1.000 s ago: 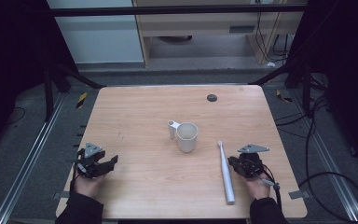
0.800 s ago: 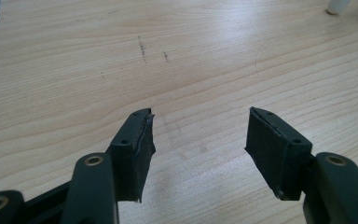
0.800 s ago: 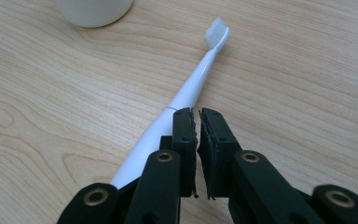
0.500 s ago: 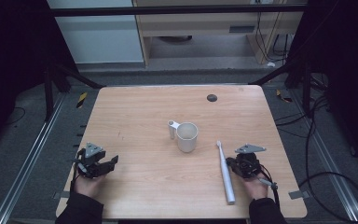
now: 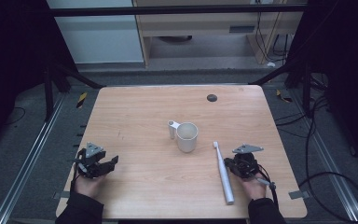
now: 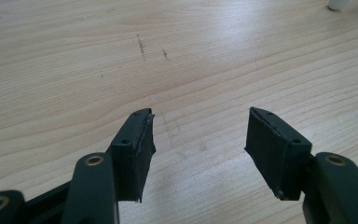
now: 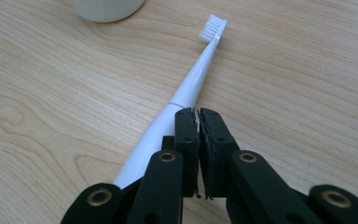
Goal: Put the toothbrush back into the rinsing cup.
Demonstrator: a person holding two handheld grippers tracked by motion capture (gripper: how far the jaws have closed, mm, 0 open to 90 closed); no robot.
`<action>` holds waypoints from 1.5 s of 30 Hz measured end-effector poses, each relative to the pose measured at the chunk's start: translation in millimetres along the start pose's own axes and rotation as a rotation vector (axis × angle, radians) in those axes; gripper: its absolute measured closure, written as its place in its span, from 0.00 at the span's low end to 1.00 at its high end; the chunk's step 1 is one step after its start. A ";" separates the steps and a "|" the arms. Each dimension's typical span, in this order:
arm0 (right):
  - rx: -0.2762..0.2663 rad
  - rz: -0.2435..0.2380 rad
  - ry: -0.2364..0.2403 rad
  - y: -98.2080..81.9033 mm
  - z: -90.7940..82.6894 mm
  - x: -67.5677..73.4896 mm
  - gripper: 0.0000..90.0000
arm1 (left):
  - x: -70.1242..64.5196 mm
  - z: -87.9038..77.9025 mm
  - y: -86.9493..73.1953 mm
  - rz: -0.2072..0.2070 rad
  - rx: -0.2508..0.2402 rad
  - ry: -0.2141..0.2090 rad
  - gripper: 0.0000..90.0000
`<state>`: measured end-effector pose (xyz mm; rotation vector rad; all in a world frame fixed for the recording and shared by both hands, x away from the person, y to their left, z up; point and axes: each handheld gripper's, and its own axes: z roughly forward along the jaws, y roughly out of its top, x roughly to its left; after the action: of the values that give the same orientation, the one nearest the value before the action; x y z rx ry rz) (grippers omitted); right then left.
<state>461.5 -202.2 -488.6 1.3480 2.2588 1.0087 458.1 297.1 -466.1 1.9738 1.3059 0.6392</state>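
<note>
Electric toothbrush (image 5: 223,172) lies flat near the table's (image 5: 135,112) right front corner, bristles pointing away. Right gripper (image 5: 235,166) just beside its handle, jaws together, empty. Left gripper (image 6: 198,140) jaws apart over bare wood.

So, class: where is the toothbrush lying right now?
In the high view the toothbrush lies right of centre on the table, between the cup and the right gripper.
</note>
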 end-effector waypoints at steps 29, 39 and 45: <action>0.002 -0.020 0.014 4.8 4.8 9.4 0.96 | -0.6 0.5 0.2 0.006 0.007 0.001 0.46; 0.007 -0.024 0.023 7.2 7.8 13.7 0.96 | -0.5 0.4 0.2 0.006 0.008 0.001 0.46; 0.011 -0.023 0.027 8.5 9.3 14.4 0.96 | -0.7 0.7 0.2 0.007 0.010 0.001 0.46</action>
<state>465.1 -183.4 -488.0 1.3179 2.2969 1.0146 458.5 296.2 -466.3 1.9872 1.3054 0.6388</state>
